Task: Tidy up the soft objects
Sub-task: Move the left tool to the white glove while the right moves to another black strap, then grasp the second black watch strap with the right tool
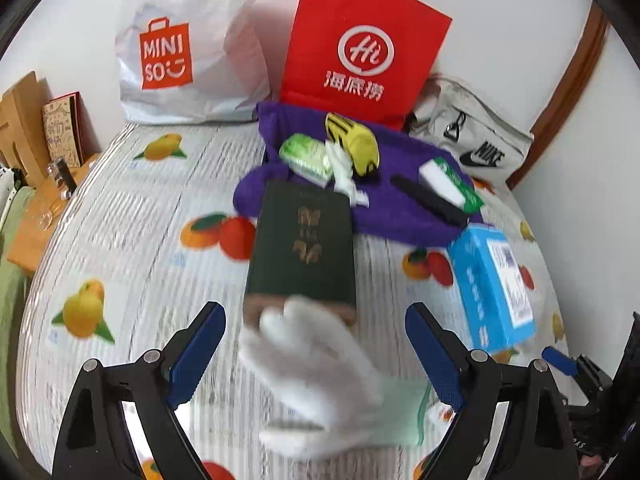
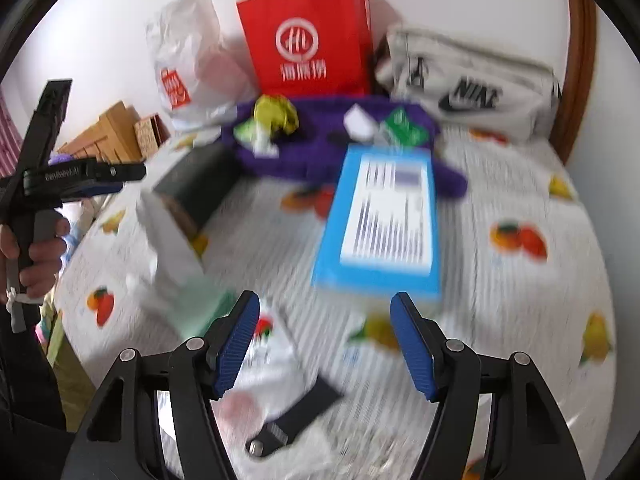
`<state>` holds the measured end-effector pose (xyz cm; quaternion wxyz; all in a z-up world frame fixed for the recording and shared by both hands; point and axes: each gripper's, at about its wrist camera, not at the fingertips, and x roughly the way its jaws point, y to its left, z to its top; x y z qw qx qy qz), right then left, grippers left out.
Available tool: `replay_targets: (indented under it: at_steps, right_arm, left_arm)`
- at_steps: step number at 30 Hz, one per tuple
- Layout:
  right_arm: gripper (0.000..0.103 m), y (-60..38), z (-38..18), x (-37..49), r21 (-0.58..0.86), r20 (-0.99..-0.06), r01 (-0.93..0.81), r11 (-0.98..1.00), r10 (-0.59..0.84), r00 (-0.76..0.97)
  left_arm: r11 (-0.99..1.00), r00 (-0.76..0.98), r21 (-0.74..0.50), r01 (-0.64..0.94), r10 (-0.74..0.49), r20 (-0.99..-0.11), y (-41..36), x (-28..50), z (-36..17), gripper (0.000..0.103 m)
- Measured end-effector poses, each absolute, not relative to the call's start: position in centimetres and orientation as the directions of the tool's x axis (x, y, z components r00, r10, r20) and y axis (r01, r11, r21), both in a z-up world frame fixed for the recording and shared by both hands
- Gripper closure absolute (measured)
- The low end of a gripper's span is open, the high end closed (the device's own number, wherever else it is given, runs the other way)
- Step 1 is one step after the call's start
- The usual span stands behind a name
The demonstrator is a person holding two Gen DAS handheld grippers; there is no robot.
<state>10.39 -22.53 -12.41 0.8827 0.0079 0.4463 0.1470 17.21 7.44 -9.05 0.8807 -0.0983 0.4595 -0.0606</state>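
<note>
Left wrist view: left gripper (image 1: 316, 354) spread wide, empty; white glove (image 1: 316, 376) lies between its fingers, green book (image 1: 304, 248) just ahead. Right wrist view: right gripper (image 2: 324, 344) spread, empty; blue box (image 2: 380, 220) just ahead, black strap (image 2: 296, 416) below between its fingers.

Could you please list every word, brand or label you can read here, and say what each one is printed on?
"MINISO": white plastic bag.
"Hi" above "海底捞": red paper bag.
"NIKE" with swoosh: grey pouch.
Gold characters on the dark green book: too blurred.
Print on the blue box and the green-and-white packet: unreadable.
</note>
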Motion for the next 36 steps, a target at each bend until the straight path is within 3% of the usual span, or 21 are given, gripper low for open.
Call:
replay_targets:
  at_steps: [7,8,10,14,15,18,20,29,36]
  right_arm:
    - [0.036,-22.0,-16.2,7.2,0.163,-0.82,-0.252,0.954,0.273,0.504]
    - [0.038,-21.9,-16.6,7.2,0.162,-0.827,-0.251,0.954,0.27,0.494]
    - [0.051,-21.5,-17.5,7.3,0.156,-0.843,-0.258,0.954,0.264,0.468]
    - [0.058,-20.2,-18.1,7.2,0.054,-0.849,-0.276,0.96,0.189,0.494]
    - [0.07,-20.0,-18.0,7.3,0.03,-0.845,-0.28,0.96,0.173,0.505]
    - [0.08,-19.8,-17.9,7.6,0.015,-0.829,-0.297,0.955,0.178,0.531]
    - [0.103,-20.3,-17.4,8.0,0.008,-0.816,-0.293,0.956,0.175,0.55]
    - [0.097,-22.0,-16.9,7.1,0.106,-0.833,-0.262,0.959,0.229,0.503]
    - [0.071,-20.7,-18.1,6.4,0.132,-0.839,-0.244,0.961,0.239,0.488]
  left_arm:
    - [0.971,0.541,-0.24,-0.006,-0.199,-0.817,7.7,14.2,-12.0,0.012]
    - [0.971,0.536,-0.241,-0.012,-0.197,-0.821,7.8,13.9,-12.3,0.012]
    - [0.968,0.533,-0.251,-0.012,-0.206,-0.821,7.8,13.3,-12.8,0.012]
    - [0.967,0.53,-0.253,-0.015,-0.206,-0.823,7.7,12.5,-13.5,0.012]
    - [0.967,0.528,-0.256,-0.017,-0.209,-0.823,7.7,12.3,-13.7,0.012]
    - [0.964,0.528,-0.264,-0.019,-0.215,-0.821,7.7,12.0,-14.0,0.012]
    - [0.965,0.524,-0.263,-0.019,-0.214,-0.824,7.6,11.9,-14.1,0.012]
    - [0.962,0.529,-0.272,0.009,-0.235,-0.815,7.0,11.5,-14.0,0.012]
    - [0.959,0.522,-0.283,0.016,-0.25,-0.816,6.8,11.4,-14.4,0.012]
